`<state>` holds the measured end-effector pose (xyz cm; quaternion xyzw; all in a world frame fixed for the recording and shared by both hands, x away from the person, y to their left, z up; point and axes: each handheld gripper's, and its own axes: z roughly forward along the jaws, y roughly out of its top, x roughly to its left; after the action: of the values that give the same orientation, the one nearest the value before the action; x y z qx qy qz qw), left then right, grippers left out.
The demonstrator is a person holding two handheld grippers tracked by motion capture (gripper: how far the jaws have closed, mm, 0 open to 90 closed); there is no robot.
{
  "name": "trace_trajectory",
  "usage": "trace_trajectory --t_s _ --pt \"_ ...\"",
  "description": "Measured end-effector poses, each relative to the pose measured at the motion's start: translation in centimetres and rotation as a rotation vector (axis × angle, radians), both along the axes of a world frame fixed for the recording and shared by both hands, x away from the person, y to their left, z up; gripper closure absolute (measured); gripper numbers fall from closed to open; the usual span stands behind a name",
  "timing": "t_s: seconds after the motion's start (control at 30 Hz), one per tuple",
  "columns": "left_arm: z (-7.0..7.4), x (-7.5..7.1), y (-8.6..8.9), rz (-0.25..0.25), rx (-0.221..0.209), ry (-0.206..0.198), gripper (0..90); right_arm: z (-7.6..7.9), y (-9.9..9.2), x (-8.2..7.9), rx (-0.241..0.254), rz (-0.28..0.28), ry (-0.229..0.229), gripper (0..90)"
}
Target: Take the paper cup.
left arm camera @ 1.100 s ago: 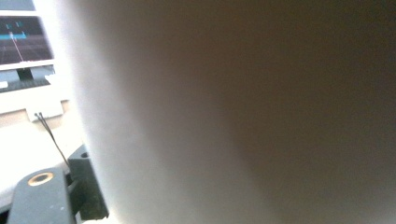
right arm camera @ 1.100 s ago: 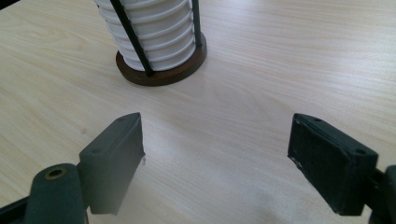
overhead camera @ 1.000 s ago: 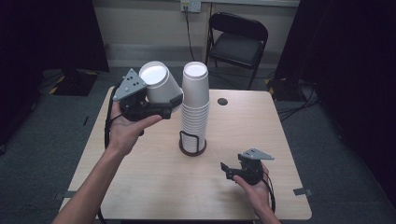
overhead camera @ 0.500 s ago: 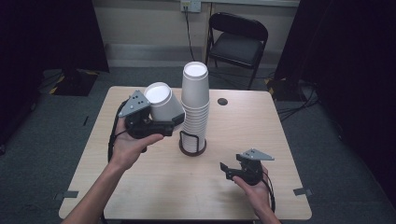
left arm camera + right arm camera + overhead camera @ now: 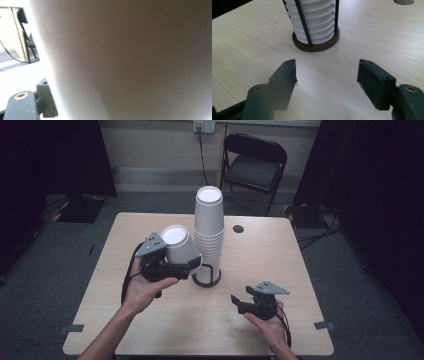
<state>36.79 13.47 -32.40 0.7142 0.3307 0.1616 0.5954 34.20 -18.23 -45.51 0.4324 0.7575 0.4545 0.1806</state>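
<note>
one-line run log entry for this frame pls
left gripper: shut on paper cup, upside down, beside cup stack | right gripper: jaws open, just been closing, nothing between, low over table | stack in holder

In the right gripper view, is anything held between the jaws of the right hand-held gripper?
No. The right hand-held gripper has its jaws standing apart with just bare table between them, short of the cup stack.
</note>
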Motion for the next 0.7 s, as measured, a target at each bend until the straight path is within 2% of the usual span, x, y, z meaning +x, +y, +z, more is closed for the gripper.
trace_trajectory --t_s 0.03,0.13,0.17,0.2,0.27,0.3,0.37,0.43,0.47,0.5,0.53,0.7 --pt "-0.4 -0.2 -0.4 -0.015 0.017 0.01 13.2 0.1 0.1 -0.1 0.009 0.015 -0.008 33.1" --pt "-1.1 -0.4 -0.9 -0.029 0.031 0.022 13.2 0.0 0.4 -0.2 0.018 0.036 -0.018 32.9" --pt "-1.1 -0.4 -0.9 -0.029 0.031 0.022 13.2 0.0 0.4 -0.2 0.018 0.036 -0.018 32.9" --pt "-1.6 -0.5 -1.3 -0.031 0.033 0.04 13.2 0.0 0.5 -0.3 0.03 0.042 -0.04 33.5" --pt "-1.9 -0.6 -1.4 -0.031 0.037 0.044 13.2 0.0 0.5 -0.3 0.036 0.046 -0.042 33.7" --pt "-2.1 -0.6 -1.5 -0.038 0.037 0.053 13.2 0.0 0.6 -0.4 0.038 0.049 -0.065 33.8" --pt "-2.8 -0.7 -1.9 -0.043 0.036 0.077 13.1 0.0 0.8 -0.5 0.053 0.051 -0.076 33.8" --pt "-3.2 -0.7 -2.0 -0.053 0.018 0.106 13.1 0.0 1.1 -0.6 0.075 0.034 -0.084 32.7" --pt "-3.2 -0.7 -2.0 -0.053 0.018 0.106 13.1 0.0 1.1 -0.6 0.075 0.034 -0.084 32.7" --pt "-3.6 -0.7 -2.0 -0.047 -0.009 0.135 13.2 0.0 1.3 -0.7 0.09 0.036 -0.093 36.0" --pt "-3.9 -0.6 -2.0 -0.047 -0.016 0.15 13.1 0.1 1.4 -0.8 0.093 0.043 -0.103 35.9" --pt "-4.7 -0.7 -2.0 -0.047 -0.014 0.188 13.2 0.1 1.8 -1.1 0.106 0.07 -0.11 36.7"
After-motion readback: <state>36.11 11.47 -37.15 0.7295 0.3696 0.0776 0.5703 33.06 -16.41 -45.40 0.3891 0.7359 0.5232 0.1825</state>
